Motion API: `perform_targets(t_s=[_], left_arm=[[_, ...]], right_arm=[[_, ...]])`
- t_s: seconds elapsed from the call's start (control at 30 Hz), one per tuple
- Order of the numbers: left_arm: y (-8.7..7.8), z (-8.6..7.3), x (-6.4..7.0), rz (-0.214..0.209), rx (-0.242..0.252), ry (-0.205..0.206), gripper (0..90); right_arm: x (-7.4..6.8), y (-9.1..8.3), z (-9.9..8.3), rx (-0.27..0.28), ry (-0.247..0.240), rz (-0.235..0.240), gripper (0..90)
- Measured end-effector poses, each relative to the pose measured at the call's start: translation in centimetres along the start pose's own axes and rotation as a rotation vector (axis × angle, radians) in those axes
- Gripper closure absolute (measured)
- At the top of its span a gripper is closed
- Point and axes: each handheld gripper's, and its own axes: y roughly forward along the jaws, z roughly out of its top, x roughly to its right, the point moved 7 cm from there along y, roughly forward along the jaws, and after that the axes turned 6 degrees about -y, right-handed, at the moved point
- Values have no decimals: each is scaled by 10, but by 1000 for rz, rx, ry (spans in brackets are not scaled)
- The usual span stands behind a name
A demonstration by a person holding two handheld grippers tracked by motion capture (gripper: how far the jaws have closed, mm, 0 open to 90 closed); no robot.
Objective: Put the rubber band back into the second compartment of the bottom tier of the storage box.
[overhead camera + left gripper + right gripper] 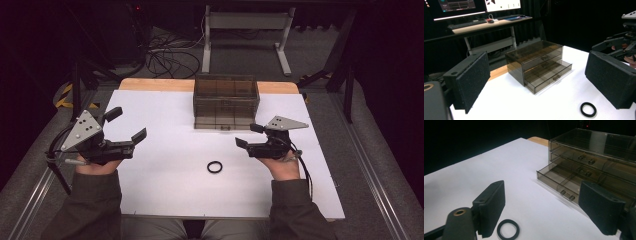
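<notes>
A smoky see-through drawer box [226, 102] stands at the back middle of the white table top [165, 150]; its bottom drawer [549, 76] is pulled partly out. A black ring [214, 167] lies flat on the table in front of it, between my two hands. My left gripper [125, 125] hovers at the left, open and holding nothing, its black pads [471, 80] spread wide. My right gripper [249, 135] is held right of the ring, also open and empty. In the right gripper view the black ring [508, 229] lies just beside the left pad [490, 207], with the drawer box [594, 162] to the right.
A wooden board [150, 84] shows behind the white top. Beyond the table are a metal desk frame [245, 30] and loose cables [165, 57] on the floor. In the left gripper view a desk with monitors and a keyboard [466, 23] stands farther back.
</notes>
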Motion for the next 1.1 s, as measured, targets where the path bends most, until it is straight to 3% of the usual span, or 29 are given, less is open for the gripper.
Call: perform_targets(t_s=[0.17,0.5,1.1], left_arm=[[0,-1,-1,0,-3,-4,66],[-1,0,-1,6,1,-5,66],[0,-2,0,-6,-11,-5,66]], right_arm=[[1,6,-4,-19,11,-15,246],[-4,17,-11,-57,33,16,320],[-14,39,-24,-123,19,35,412]])
